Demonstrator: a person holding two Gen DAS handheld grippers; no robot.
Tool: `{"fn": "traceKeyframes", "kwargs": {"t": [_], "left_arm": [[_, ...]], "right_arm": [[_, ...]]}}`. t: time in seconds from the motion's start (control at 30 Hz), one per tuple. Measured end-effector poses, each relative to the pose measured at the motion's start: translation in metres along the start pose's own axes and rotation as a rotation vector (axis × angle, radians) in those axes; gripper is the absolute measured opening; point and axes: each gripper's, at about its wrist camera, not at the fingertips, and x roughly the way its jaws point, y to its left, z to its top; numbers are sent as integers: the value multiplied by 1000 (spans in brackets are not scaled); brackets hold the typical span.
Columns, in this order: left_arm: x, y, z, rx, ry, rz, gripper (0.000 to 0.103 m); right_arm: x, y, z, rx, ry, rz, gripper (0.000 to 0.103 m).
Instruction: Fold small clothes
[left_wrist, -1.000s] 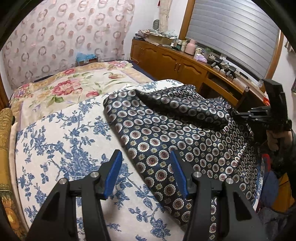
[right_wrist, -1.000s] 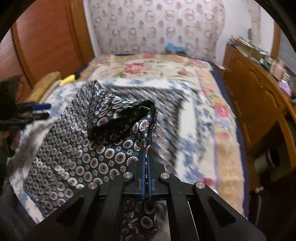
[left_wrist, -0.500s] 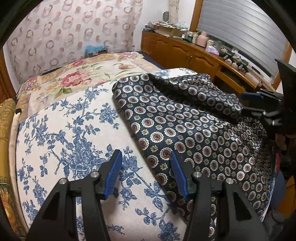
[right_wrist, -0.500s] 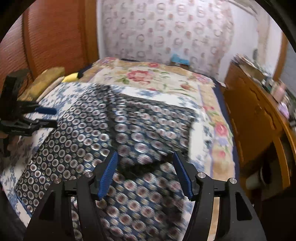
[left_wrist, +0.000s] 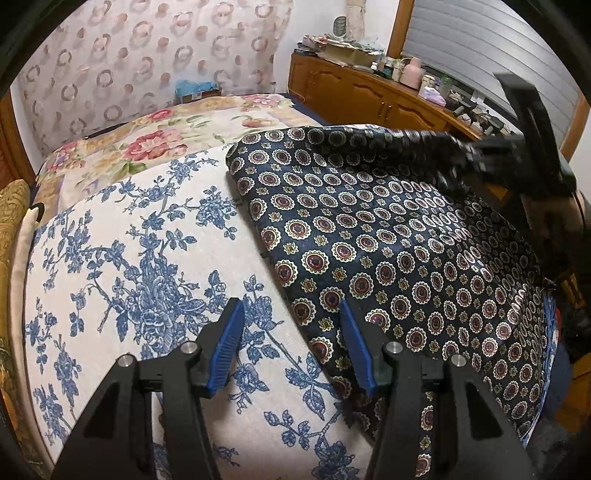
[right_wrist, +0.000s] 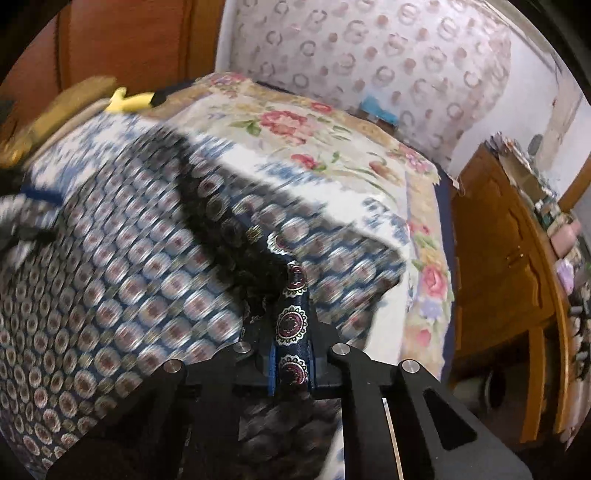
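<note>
From my seat I see the bed (left_wrist: 155, 122) filling both views, covered with a white sheet printed in blue flowers (left_wrist: 129, 258) and, farther back, a quilt with pink roses (left_wrist: 147, 144). Along the room's side runs a wooden cabinet (left_wrist: 369, 96), its top crowded with bottles and small items I can't make out. On the blue-flowered sheet lies the navy patterned garment (left_wrist: 388, 251), spread across the bed's right half, one part of it lifted off the surface and stretched toward my right gripper (right_wrist: 291, 354). That gripper's blue pads are clamped tight on a bunched strip of the garment's fabric; the rest of the right wrist view is blurred. My left gripper (left_wrist: 291, 347) hangs just above the bed at the garment's near left edge, its fingers spread wide with nothing between them, one finger (left_wrist: 354, 347) over the cloth's border, the other over bare sheet.
</note>
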Motion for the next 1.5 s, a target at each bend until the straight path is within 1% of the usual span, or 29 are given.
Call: {"fn": "traceKeyframes", "kwargs": {"t": [0.13,0.23,0.33,0.37,0.4,0.43,0.5,0.57,0.67,0.73,0.8,0.83,0.87,0.9,0.97,1.07,1.27,1.3,1.33,1.37,1.4,1.5], "left_arm": [[-2,1,-2,-9,-4,4,53],[-6,3,-5,-14,-14,10,53],[-8,3,-4,-17,-23,16,53],[-9,3,-4,-17,-24,17,53],[-9,3,-4,-16,-26,15,53],[-10,3,-3,-14,-28,16,53],[-11,3,-2,-12,-31,16,53],[-12,2,-1,-12,-32,17,53],[-13,1,-1,-16,-32,13,53],[-14,-2,-1,-14,-32,10,53],[-15,-4,-4,-8,-32,6,53],[-17,-6,-6,-6,-31,5,53],[-18,-7,-8,-4,-30,4,53],[-19,-9,-10,-2,-28,3,53],[-22,-13,-16,6,-25,1,53],[-28,-20,-25,18,-23,-9,53],[-41,-32,-49,25,-20,-11,53],[-43,-33,-53,26,-21,-12,53],[-46,-36,-57,29,-22,-12,53],[-48,-38,-60,32,-23,-13,53],[-51,-41,-65,35,-25,-16,53],[-55,-48,-76,39,-18,-28,53]], "right_arm": [[4,-25,20,45,-37,30,5],[13,-36,28,85,-36,57,5],[21,-41,31,110,-22,63,5],[23,-42,32,115,-16,58,6],[24,-45,34,126,-14,38,14],[25,-48,35,138,-13,26,24],[23,-57,39,168,-23,-31,32],[17,-68,39,199,-44,-56,33],[6,-85,43,247,-79,-129,33],[-2,-89,42,266,-91,-111,33],[-9,-86,39,268,-99,-98,35],[-12,-83,38,266,-104,-87,43],[-15,-79,35,263,-110,-72,46],[-18,-73,31,259,-111,-59,48],[-23,-63,23,257,-109,-52,48],[-35,-49,5,268,-113,-19,48],[-64,-16,-39,260,-118,3,49],[-68,-9,-46,257,-117,4,53],[-72,-4,-51,253,-119,9,61],[-76,3,-56,249,-123,12,63],[-78,8,-60,247,-127,10,65],[-87,25,-71,240,-137,5,66]]}}
